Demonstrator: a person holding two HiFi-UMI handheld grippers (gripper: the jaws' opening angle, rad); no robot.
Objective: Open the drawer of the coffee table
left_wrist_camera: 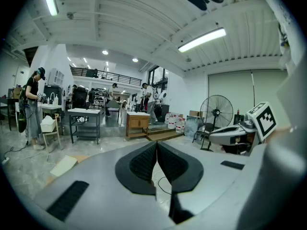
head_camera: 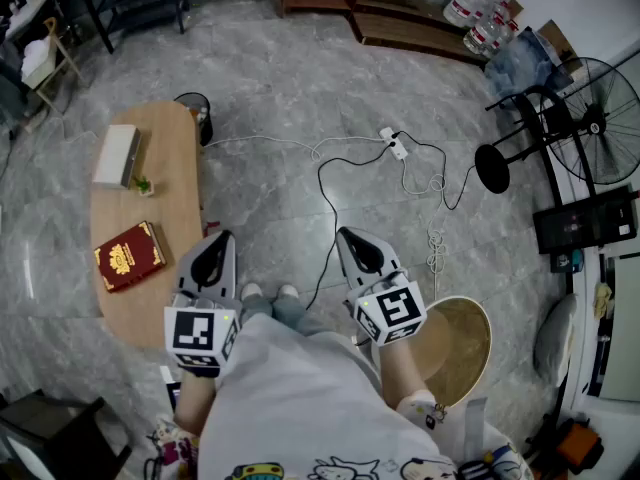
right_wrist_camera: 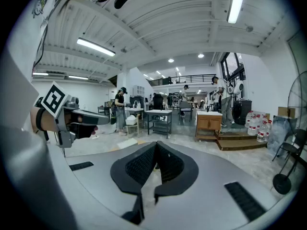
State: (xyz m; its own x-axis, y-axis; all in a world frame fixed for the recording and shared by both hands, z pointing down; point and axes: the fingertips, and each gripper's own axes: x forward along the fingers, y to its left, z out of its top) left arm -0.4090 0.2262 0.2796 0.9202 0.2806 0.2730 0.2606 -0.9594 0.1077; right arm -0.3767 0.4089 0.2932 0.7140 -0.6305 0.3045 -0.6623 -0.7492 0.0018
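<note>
**Both tongs shut, table at the left**

The left tongs [head_camera: 218,246] and right tongs [head_camera: 352,240] are hovering side by side, each pressed together and pinching nothing. The coffee table [head_camera: 172,183] is standing just left of the left tongs, not touching them.

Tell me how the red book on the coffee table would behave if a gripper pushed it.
The red book lies flat on the coffee table, so it should slide rather than tip or roll. Its cover looks like a stiff hardback, so it likely keeps its shape, though it might fall open if lifted by one edge.
</note>
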